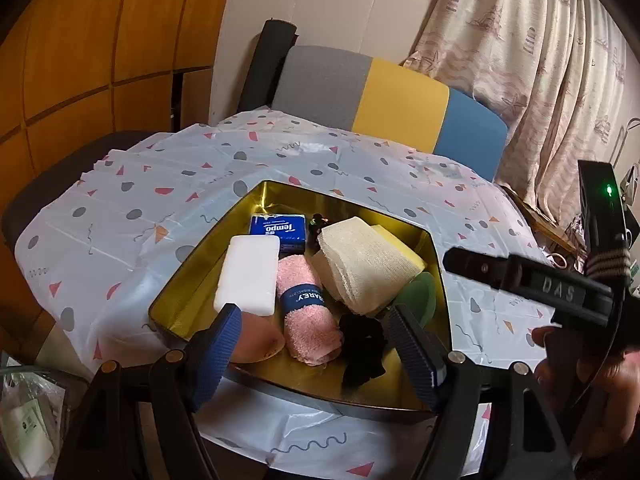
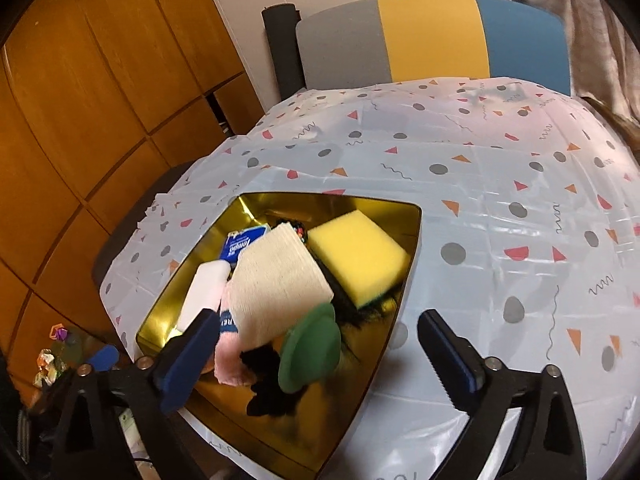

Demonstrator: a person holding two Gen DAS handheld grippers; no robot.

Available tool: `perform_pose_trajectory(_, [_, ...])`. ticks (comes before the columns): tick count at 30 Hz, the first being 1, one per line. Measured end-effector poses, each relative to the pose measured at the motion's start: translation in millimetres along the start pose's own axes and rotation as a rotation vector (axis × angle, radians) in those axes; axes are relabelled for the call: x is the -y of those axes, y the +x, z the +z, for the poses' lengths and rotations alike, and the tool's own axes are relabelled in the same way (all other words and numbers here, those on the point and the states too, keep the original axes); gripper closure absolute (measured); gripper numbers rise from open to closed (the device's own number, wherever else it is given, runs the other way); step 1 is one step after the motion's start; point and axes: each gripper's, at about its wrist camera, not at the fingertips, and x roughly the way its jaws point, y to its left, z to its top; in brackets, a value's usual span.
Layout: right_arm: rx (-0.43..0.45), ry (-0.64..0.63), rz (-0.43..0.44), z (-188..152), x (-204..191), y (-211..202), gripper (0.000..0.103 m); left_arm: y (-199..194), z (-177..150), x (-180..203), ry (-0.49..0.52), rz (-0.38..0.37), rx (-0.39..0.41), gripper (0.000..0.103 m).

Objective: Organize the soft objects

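- Left wrist view: gold tin, on the patterned tablecloth, held all the soft items.
- Pink rolled towel with a blue band lay in the tin's middle, touching the white foam block on its left.
- Cream gauze cloth rested on the yellow sponge; in the right wrist view the same cloth partly covered the sponge.
- Blue tissue pack sat at the far wall of the tin.
- Green puff, black fabric and peach puff lay at the near end.
- Left gripper hovered over the near end, fingers spread, holding nothing.
- Right gripper hung above the tin's near right rim, fingers spread wide, empty.
- Striped chair back stood behind the table, curtain beyond.
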Motion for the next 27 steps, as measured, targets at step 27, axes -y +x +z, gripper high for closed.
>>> perform_pose_trajectory(27, [0.123, 0.002, -0.3, -43.0, -39.2, -43.8, 0.0, -24.4, -1.9, 2.5, 0.044, 0.112, 0.01, 0.026])
